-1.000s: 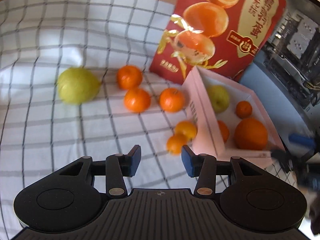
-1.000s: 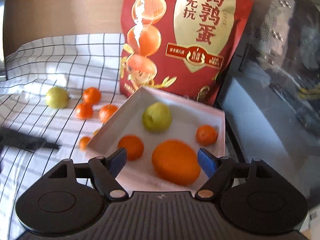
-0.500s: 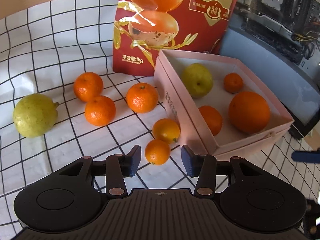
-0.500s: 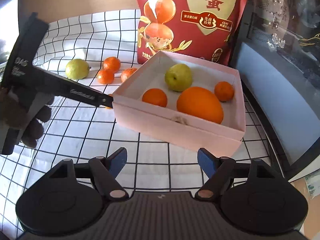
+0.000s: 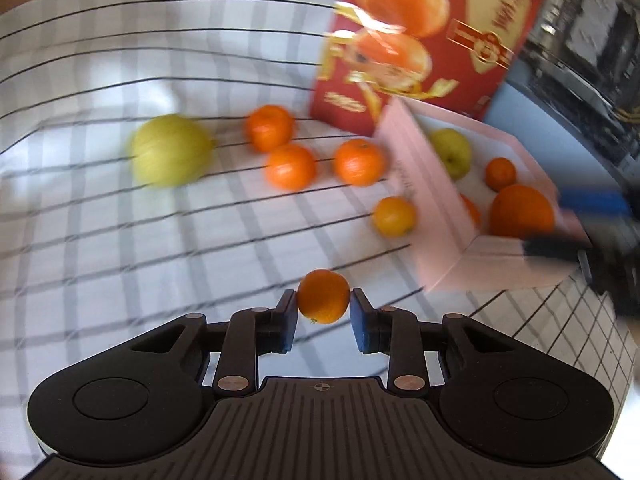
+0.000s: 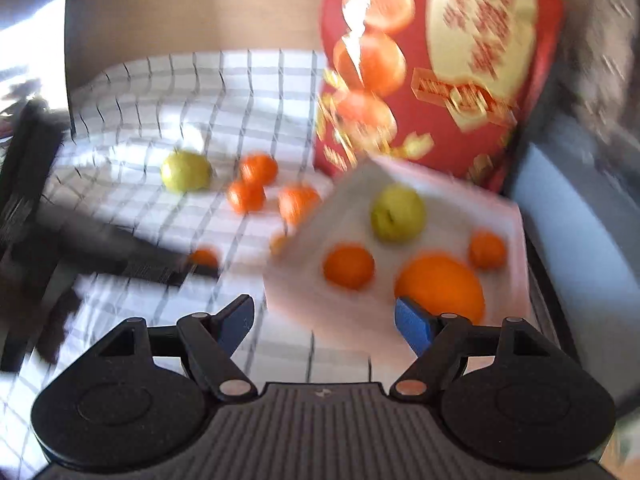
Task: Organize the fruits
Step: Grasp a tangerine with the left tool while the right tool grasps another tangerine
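My left gripper is shut on a small mandarin and holds it above the checked cloth, left of the pink box. The box holds a green apple, a big orange and small mandarins. Loose on the cloth lie a yellow-green pear, three mandarins and a yellower one. My right gripper is open and empty at the box's near edge; the left gripper with its mandarin shows at its left.
A red egg bag stands behind the box. A dark machine housing lies to the right. The right gripper's blue fingers show at the box's right side. Both views are motion-blurred.
My left gripper has shut on the nearest small mandarin and lifted it off the cloth. My right gripper has moved in toward the box, still open.
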`<state>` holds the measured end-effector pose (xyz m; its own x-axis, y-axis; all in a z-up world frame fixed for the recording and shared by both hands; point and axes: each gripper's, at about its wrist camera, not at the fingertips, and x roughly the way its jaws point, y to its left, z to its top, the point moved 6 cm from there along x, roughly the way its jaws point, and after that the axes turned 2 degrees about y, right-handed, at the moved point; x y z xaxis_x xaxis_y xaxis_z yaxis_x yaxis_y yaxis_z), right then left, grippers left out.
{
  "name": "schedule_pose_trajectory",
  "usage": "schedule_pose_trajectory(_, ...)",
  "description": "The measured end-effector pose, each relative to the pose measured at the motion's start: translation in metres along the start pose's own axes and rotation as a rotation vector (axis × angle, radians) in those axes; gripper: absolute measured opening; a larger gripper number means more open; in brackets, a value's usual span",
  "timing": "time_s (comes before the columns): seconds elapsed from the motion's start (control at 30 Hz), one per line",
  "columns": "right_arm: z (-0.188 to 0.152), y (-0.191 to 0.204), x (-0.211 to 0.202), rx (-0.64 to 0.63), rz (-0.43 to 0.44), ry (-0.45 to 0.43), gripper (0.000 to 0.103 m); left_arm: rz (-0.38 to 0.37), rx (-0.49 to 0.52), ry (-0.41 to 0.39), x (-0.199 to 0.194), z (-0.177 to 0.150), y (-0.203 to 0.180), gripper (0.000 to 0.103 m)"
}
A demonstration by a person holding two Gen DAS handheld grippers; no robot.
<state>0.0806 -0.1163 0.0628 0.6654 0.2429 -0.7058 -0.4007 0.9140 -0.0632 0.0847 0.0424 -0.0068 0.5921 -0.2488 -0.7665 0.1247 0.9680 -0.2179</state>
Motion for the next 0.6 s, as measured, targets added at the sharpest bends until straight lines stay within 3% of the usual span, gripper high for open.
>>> schedule_pose_trajectory(0.17, 0.058, 0.02, 0.045, -0.059, 0.079, -0.004, 0.077, 0.098, -0.105, -0.025, -0.031, -0.022, 0.032, 0.033)
schedule_pose_trajectory(0.27, 0.078, 0.038, 0.086, -0.018, 0.13, 0.058, 0.068, 0.149, -0.164, -0.019, -0.039, -0.033, 0.046, 0.033)
schedule_pose_trajectory(0.5, 0.083, 0.085, 0.163, -0.19, -0.016, 0.134, 0.064, 0.176, -0.238, -0.003, -0.055, -0.052, 0.064, 0.033)
schedule_pose_trajectory(0.6, 0.081, 0.085, 0.179, -0.187, -0.031, 0.162, 0.064, 0.168, -0.252, 0.0, -0.061, -0.057, 0.067, 0.033)
